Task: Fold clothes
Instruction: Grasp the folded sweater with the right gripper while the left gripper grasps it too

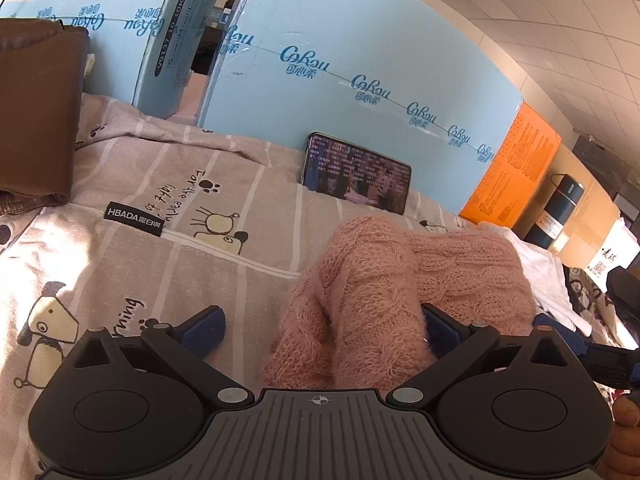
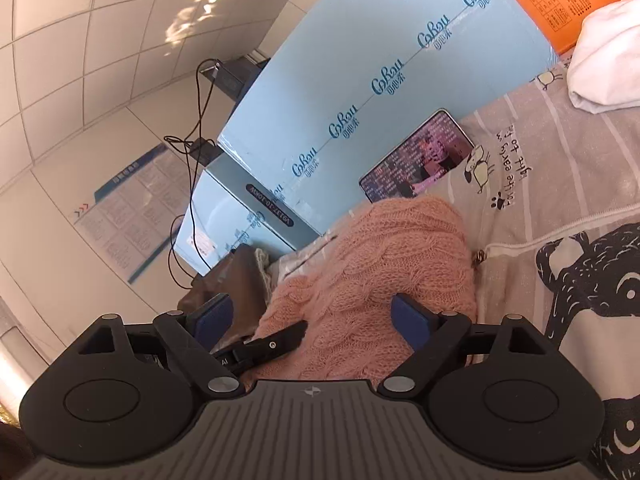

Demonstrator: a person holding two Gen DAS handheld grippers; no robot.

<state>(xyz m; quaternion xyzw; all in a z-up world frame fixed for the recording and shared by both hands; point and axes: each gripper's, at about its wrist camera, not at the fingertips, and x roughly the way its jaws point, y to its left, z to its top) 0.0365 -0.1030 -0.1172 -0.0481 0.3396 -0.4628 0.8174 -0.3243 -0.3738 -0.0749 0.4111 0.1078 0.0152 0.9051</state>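
Sweater (image 1: 400, 288), pink and bunched, lies on the bed (image 1: 120, 208) at 6 o'clock from the phone (image 1: 356, 172); left gripper (image 1: 320, 328) and right gripper (image 2: 312, 320) both gape wide around it.

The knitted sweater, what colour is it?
The sweater is dusty pink, cable-knit; clearest in the right wrist view.

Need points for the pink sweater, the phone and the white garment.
pink sweater (image 2: 372, 264): right wrist view, on the cable-knit middle of the bundle.
phone (image 1: 356, 172): left wrist view, on the centre of its lit screen.
white garment (image 2: 608, 60): right wrist view, on the folded cloth at the upper right.
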